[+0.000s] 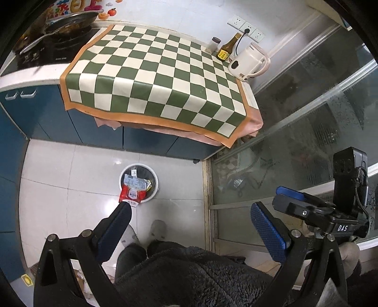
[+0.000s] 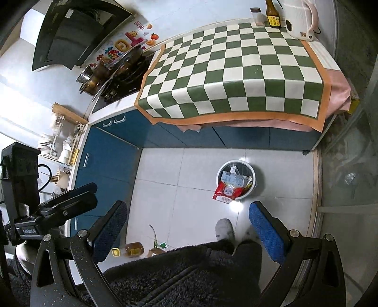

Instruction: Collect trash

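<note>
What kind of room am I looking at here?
Most likely a small home kitchen: a stove with a pan under a range hood, an electric kettle on the checkered counter cloth, and a trash bin on the tiled floor.

White letters "DAS" stand on the right gripper's black camera mount.

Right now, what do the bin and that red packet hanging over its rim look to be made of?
Bin: looks like smooth white plastic, with an even matte rim and dark liner inside. Red packet: probably thin plastic film, glossy and creased, drooping over the rim.
</note>
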The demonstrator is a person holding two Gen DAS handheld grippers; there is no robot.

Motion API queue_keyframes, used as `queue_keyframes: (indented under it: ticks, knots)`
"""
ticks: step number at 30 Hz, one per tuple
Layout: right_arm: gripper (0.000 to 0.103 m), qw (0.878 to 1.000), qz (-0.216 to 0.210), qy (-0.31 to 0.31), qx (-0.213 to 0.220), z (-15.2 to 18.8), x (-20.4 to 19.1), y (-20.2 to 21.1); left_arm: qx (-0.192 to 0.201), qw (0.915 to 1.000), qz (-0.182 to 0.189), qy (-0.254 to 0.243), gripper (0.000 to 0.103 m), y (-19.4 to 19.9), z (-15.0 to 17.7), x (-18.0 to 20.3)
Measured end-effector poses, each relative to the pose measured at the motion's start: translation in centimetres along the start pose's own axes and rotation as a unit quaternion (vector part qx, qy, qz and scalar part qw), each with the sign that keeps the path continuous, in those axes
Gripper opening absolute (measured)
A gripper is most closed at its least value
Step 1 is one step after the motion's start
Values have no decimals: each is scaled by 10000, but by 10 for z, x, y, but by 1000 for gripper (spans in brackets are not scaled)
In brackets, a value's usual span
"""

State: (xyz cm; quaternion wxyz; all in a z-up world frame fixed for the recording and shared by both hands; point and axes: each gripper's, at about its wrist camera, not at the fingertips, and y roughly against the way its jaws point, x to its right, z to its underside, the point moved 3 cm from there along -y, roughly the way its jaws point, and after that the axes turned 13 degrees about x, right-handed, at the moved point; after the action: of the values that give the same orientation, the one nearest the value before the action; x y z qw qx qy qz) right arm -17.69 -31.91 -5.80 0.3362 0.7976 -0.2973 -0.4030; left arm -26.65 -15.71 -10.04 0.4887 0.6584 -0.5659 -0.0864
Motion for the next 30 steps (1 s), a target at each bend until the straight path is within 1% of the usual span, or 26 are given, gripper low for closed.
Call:
queue_keyframes:
  ticks: [9,30]
  knots:
    - [103,9999,-12,74,-131,10,3,-4,-2,9999,63,100,103,3,12,3]
    - [103,9997,-64,149,-183,13,1,-5,-17,10000,57,49,103,7,14,1]
